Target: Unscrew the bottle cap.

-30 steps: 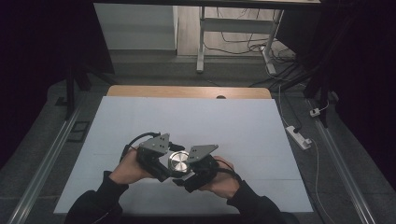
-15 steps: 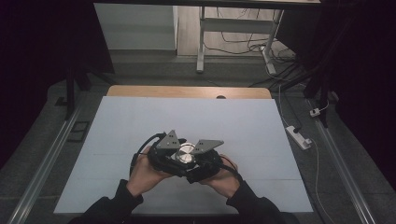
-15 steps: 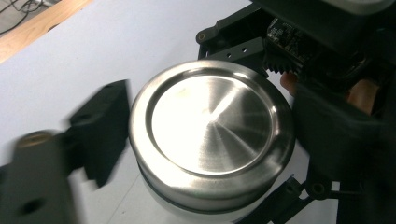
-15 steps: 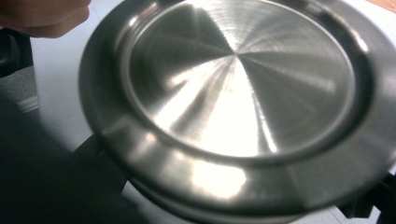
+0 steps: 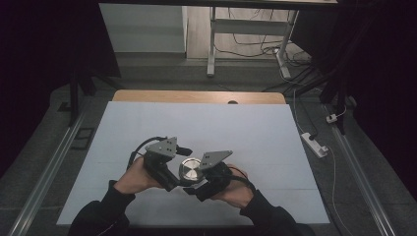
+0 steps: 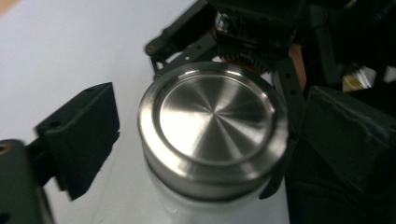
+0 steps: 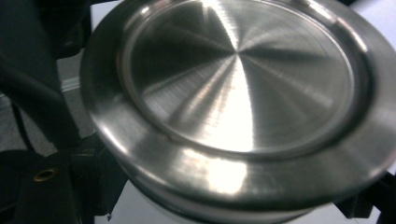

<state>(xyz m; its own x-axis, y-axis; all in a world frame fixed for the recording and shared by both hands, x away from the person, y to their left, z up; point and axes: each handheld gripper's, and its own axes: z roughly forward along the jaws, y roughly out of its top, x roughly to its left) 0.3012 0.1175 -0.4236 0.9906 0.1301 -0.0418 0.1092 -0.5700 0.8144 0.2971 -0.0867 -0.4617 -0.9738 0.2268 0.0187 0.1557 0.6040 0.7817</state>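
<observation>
Two hands meet at the desk's [image 5: 275, 128] near edge, having drifted slightly rightward. Left hand-held gripper [image 5: 172, 164] is spread beside a steel-lidded white container [image 5: 189, 169]; right hand-held gripper's [image 5: 209, 174] grip cannot be told. Lid remains seated, so opening seems pending.

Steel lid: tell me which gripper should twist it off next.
Probably left. In the left gripper view its jaws stand open on either side of the steel lid, while the right gripper seems to hold the white body below. The left gripper looks free.
</observation>
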